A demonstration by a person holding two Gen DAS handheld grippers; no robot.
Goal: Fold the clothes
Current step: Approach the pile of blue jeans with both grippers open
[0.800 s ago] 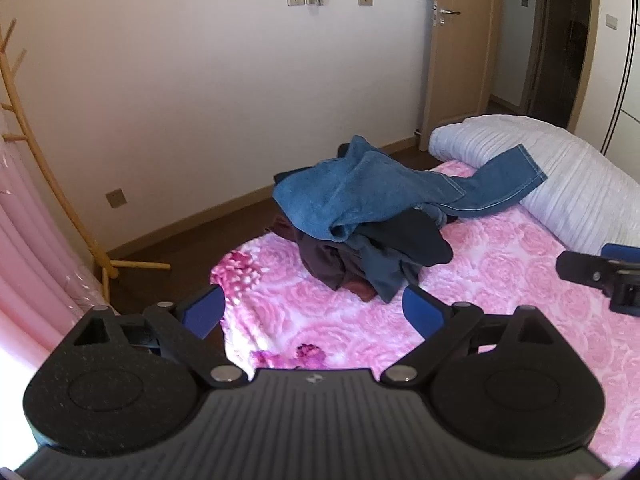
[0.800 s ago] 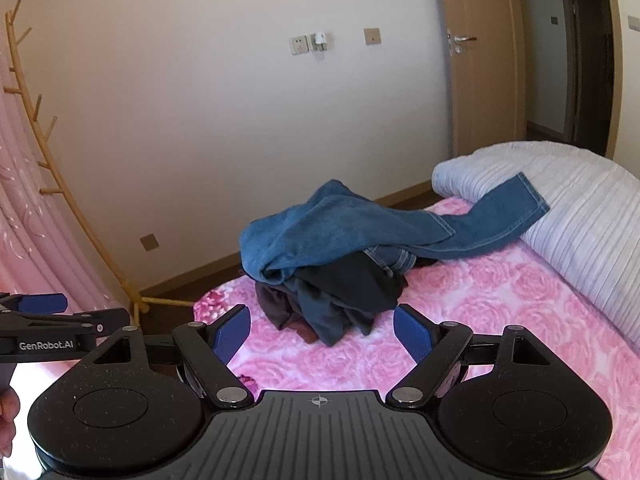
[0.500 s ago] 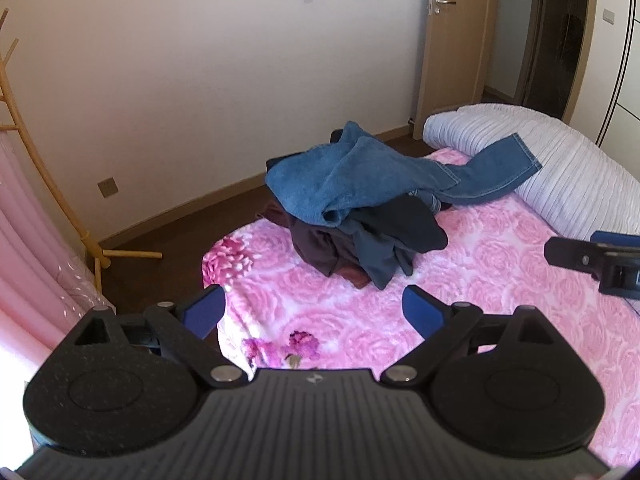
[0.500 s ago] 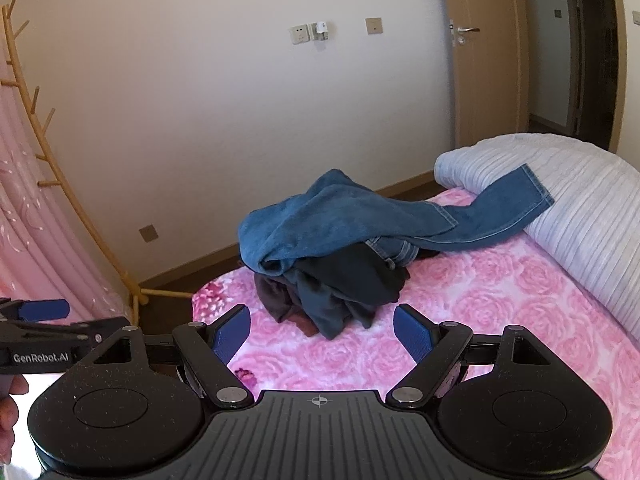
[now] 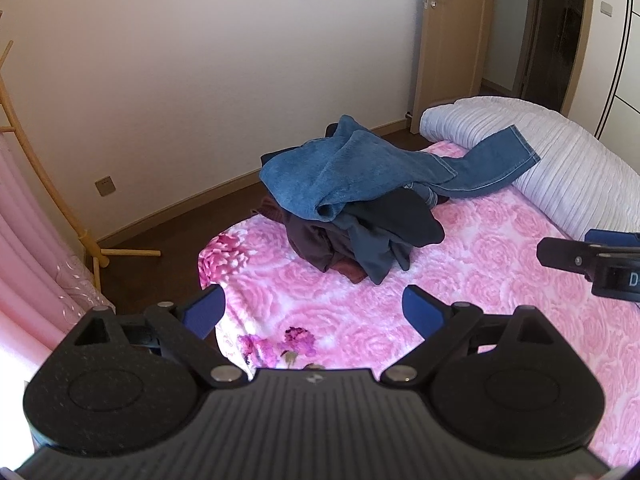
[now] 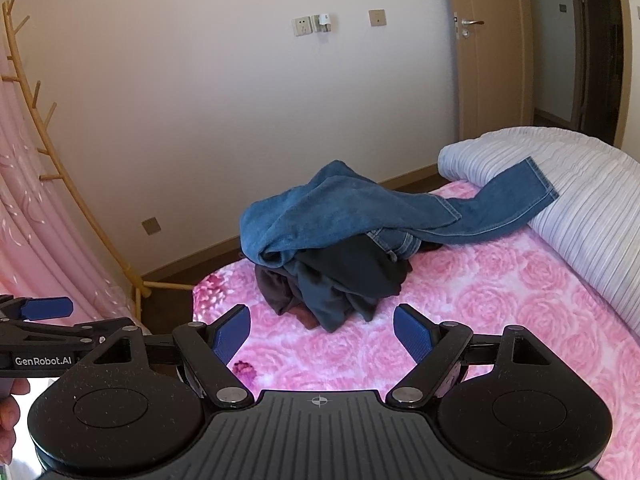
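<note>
Meanwhile both cameras have drawn nearer the unfolded clothes heap on the bed; left gripper and right gripper spread wide, empty.

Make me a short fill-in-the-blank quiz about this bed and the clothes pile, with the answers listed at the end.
1. The blue jeans lie on ___ of the dark garments.
2. One jeans leg reaches onto the striped ___ at the right.
3. Both the left gripper and the right gripper are ___ and hold nothing.
4. The bedspread has a pink ___ pattern.

Answers: top; duvet; open; rose
</note>
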